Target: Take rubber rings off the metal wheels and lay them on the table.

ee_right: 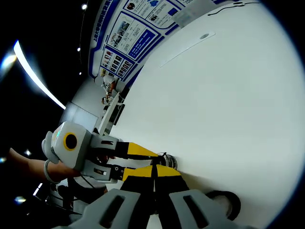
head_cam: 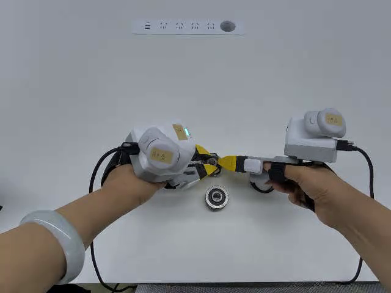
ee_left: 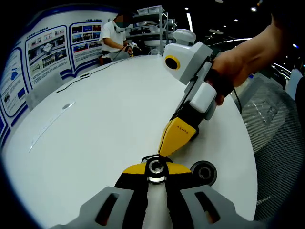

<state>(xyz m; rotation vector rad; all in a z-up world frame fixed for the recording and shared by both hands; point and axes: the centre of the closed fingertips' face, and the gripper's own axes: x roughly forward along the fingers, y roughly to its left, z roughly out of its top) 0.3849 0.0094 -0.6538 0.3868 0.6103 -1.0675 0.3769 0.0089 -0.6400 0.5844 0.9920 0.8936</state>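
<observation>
Over the desk (ee_left: 95, 119), the left gripper (ee_left: 156, 171) clamps a metal wheel (ee_left: 156, 165) in its fingers. The right gripper (ee_left: 162, 152), reaching in from one o'clock, looks pinched on the rubber ring (ee_left: 148, 157) at the wheel's twelve.

**Matt plastic, bright metal and dull rubber on a smooth white table (head_cam: 183, 91)**

The left gripper (head_cam: 212, 165) and right gripper (head_cam: 222, 162) have matt white plastic housings with tan, paper-like labels. Their jaw arms are black plastic and end in smooth yellow tips with a slight sheen. The held wheel (ee_left: 156, 168) has a polished, mirror-bright metal hub. The wheel on the table (head_cam: 216, 197) shows the same shiny metal centre inside a dull black rubber rim. The loose rubber ring (ee_right: 221, 193) is matt black. The table top looks even and faintly satin. The bracelet (head_cam: 56, 235) is glossy, pale and stone- or glass-like. The cables (head_cam: 93, 177) have smooth black sheaths, and the power strip (head_cam: 187, 27) is white plastic.
</observation>
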